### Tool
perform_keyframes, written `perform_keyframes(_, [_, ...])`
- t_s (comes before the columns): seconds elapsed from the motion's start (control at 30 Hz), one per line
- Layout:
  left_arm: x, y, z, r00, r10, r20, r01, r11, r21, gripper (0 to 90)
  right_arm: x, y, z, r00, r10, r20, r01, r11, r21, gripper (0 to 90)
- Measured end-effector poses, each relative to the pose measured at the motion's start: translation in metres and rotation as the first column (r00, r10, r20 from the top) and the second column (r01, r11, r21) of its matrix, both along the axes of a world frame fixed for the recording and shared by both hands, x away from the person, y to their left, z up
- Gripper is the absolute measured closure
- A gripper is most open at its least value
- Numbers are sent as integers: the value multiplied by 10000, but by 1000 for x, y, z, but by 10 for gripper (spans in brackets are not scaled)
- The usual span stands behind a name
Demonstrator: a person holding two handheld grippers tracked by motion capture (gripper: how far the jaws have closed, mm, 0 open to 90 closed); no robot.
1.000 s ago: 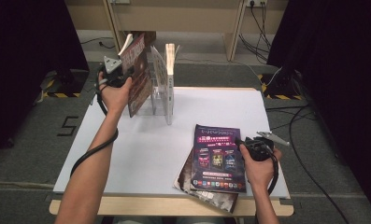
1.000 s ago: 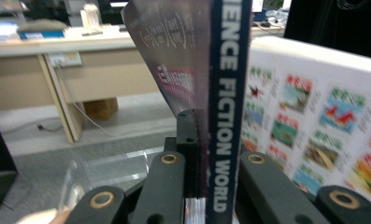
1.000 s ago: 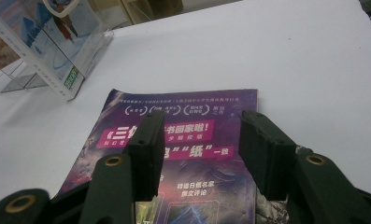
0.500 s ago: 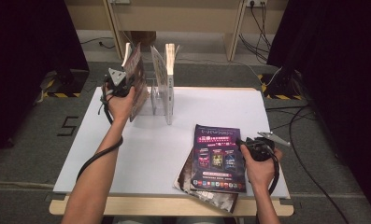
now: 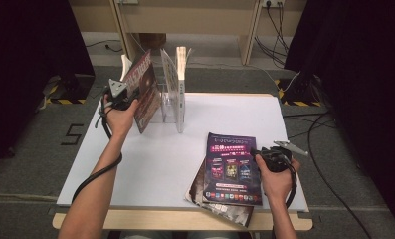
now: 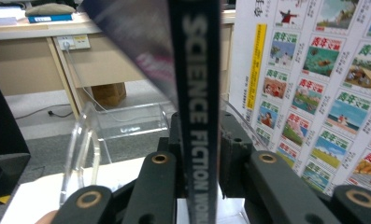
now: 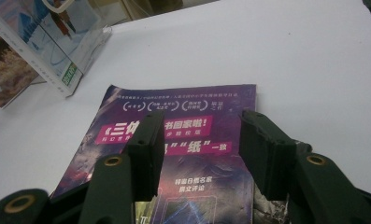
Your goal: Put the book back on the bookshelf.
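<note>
A dark magazine (image 5: 144,89) with "Science Fiction World" on its spine (image 6: 197,70) leans tilted in the left slot of a clear acrylic rack (image 5: 170,107). My left gripper (image 5: 131,98) is at its near edge. The spine runs up between the jaws (image 6: 199,130), which have just been opening and now stand loose beside it. A white, colourful magazine (image 5: 181,64) stands upright in the rack's right part and appears close up (image 6: 323,84) in the left gripper view. My right gripper (image 5: 258,153) hovers open (image 7: 199,135) over a purple magazine (image 5: 232,169) lying flat (image 7: 188,107).
The purple magazine tops a small pile (image 5: 225,209) near the front edge of the white table (image 5: 150,164). The rack's bare plastic dividers (image 6: 87,140) rise left of the held magazine. Cables (image 5: 329,149) trail on the floor to the right, and a wooden bench (image 5: 185,15) stands behind.
The left hand has come down with the dark magazine, setting it lower into the rack's left slot. The right hand and the purple magazine have stayed put.
</note>
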State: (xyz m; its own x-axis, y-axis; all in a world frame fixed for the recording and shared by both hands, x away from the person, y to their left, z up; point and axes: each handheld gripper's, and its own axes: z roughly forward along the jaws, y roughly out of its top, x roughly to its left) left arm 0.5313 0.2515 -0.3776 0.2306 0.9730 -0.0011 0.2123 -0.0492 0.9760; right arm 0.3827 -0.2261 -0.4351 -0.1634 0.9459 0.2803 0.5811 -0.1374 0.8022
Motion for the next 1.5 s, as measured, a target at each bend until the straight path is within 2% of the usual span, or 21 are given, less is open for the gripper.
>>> perform_keyframes(0.07, [3, 3, 4, 10000, -14, -13, 13, 9996, -291, 762, 0, 0, -1, 10000, 11, -60, -11, 10000, 55, 516])
perform_keyframes(0.13, [4, 4, 7, 10000, -18, 15, 18, 9992, -395, 757, 1, 0, -1, 9999, -1, -102, 1, 10000, 50, 516])
perform_keyframes(0.3, [8, 4, 16, 9999, -119, 8, 120, 9991, -417, 752, 1, -2, -1, 9999, -49, -117, 50, 9999, 91, 514])
perform_keyframes(0.47, [10, -1, 19, 9991, -366, -207, 351, 9970, -688, 781, 1, -3, 0, 10000, -22, -82, 23, 10000, 73, 512])
perform_keyframes(0.63, [14, -5, 21, 9974, -472, -536, 439, 9972, -603, 803, 1, -3, 0, 9999, -20, -125, 21, 10000, 76, 511])
perform_keyframes(0.7, [15, -6, 22, 9979, -337, -561, 313, 9986, -421, 812, 1, -3, -1, 9999, 4, -133, -3, 10000, 67, 511])
perform_keyframes(0.93, [16, -8, 23, 9974, -389, -609, 358, 9981, -511, 837, 1, -4, 0, 9999, 4, -101, -3, 10000, 61, 511])
perform_keyframes(1.1, [21, -7, 25, 9986, -195, -499, 159, 9972, -728, 839, 1, -4, 0, 10000, -29, -92, 29, 10000, 76, 511])
perform_keyframes(1.17, [23, -7, 28, 9989, -136, -451, 110, 9983, -572, 840, 1, -5, 0, 10000, -60, -64, 60, 9999, 86, 511])
perform_keyframes(1.23, [25, -8, 31, 9995, -80, -313, 64, 9988, -487, 841, 1, -6, 1, 10000, -72, -56, 73, 9999, 95, 511])
perform_keyframes(1.37, [30, -12, 34, 10000, -38, 52, 41, 9980, -627, 841, 1, -7, 0, 9999, -104, -70, 105, 9999, 136, 511])
perform_keyframes(1.5, [33, -19, 36, 9994, 14, 359, 5, 9987, -518, 841, 1, -8, 1, 9999, -112, -37, 112, 9998, 149, 511])
